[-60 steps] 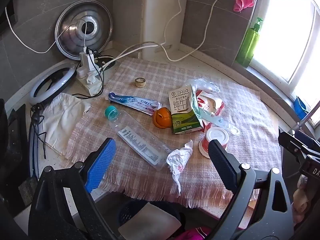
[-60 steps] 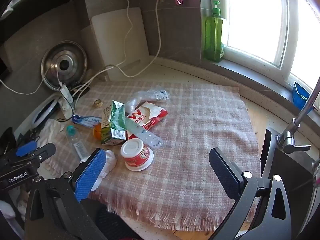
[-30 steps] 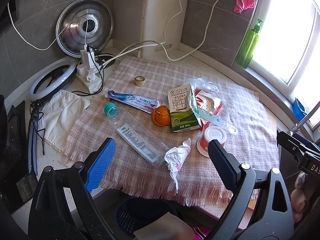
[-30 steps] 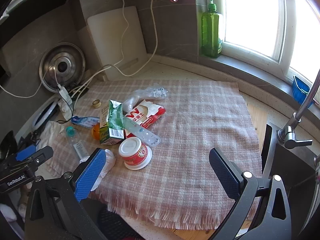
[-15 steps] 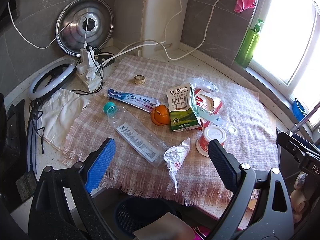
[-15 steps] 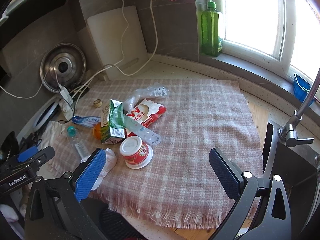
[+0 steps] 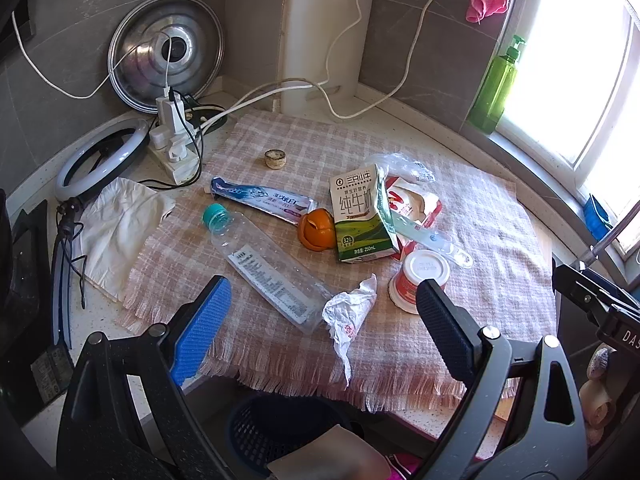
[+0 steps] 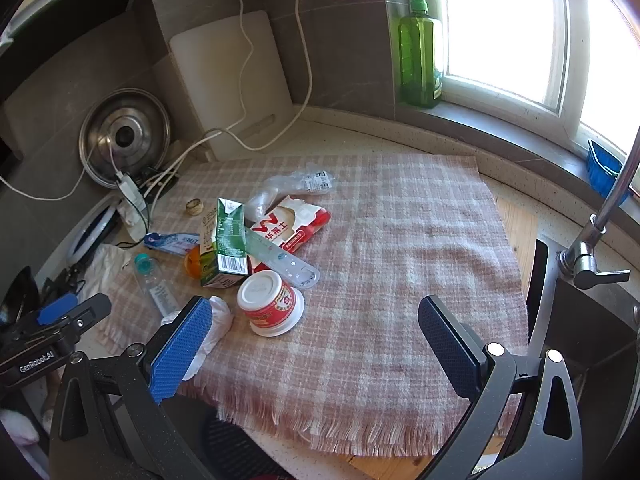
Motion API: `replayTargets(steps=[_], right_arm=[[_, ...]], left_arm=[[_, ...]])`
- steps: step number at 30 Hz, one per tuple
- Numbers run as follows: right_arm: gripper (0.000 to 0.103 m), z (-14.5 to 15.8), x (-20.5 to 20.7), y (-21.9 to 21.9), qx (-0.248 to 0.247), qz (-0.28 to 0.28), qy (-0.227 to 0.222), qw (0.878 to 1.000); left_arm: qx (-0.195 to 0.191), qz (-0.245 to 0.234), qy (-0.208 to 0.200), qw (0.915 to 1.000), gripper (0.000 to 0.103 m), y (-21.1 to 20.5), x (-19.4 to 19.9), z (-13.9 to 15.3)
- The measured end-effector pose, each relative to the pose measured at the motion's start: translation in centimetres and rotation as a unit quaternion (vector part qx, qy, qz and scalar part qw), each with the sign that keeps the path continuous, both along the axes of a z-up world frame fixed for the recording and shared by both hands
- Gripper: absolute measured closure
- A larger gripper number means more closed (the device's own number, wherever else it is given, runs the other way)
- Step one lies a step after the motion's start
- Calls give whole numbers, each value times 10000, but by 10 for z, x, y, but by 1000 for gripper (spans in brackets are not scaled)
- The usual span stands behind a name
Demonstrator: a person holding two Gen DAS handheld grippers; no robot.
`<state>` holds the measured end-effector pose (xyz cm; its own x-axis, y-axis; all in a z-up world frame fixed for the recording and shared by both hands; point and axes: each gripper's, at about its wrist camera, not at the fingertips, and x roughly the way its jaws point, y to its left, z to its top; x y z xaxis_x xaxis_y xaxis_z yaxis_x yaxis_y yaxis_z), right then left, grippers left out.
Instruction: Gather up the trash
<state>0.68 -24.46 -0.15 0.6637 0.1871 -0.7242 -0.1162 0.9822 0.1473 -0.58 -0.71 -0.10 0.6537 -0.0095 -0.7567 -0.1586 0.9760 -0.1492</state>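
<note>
Kitchen counter [image 7: 400, 408] with a pink plaid cloth [image 7: 480, 216] spread over it. The trash lay clustered on the cloth's left half, toward the near edge. A clear, flattened bottle [image 7: 264, 268] with a teal cap lay diagonally, its base touching a crumpled white wrapper [image 7: 348, 312] close to the fringed near edge. A green-and-white carton [image 7: 360, 216] lay on its side, with orange peel [image 7: 316, 228] against its left and a red-and-white packet [image 8: 292, 224] behind it. A clear plastic strip [image 8: 276, 256] rested across packet and carton. A red cup [image 8: 268, 304] sat upside down, white base up, just in front of the carton. A blue-and-white tube [image 7: 260, 198] lay squeezed flat beyond the bottle, and a small round cap [image 7: 275, 159] sat apart toward the far edge. Crumpled clear film [image 8: 292, 188] lay behind the packet. Left gripper [image 7: 320, 324] and right gripper [image 8: 316, 344] hovered above the near edge, fingers spread wide, holding nothing. A dark basket [image 7: 280, 428] stood below the counter's near edge.
</note>
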Motion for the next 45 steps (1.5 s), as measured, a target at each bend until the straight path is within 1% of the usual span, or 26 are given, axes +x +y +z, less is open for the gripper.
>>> replayTargets(steps=[15, 21, 28, 34, 38, 45], right_arm=[[1, -5, 3, -1, 90, -5, 83, 9999], [1, -7, 2, -1, 67, 11, 78, 9999], [1, -12, 1, -2, 182, 57, 48, 9998], [1, -14, 2, -3, 200, 115, 62, 9997], [1, -17, 3, -6, 201, 179, 113, 9996], [1, -30, 8, -13, 43, 186, 303, 9994]], left_arm=[[4, -6, 11, 10000, 7, -1, 0, -1], [-4, 8, 45, 10000, 7, -2, 3, -8], [-13, 13, 49, 10000, 7, -1, 3, -10], [-35, 89, 87, 9999, 7, 12, 5, -15], [55, 199, 107, 9997, 7, 21, 4, -17], [175, 353, 177, 9991, 7, 44, -2, -27]])
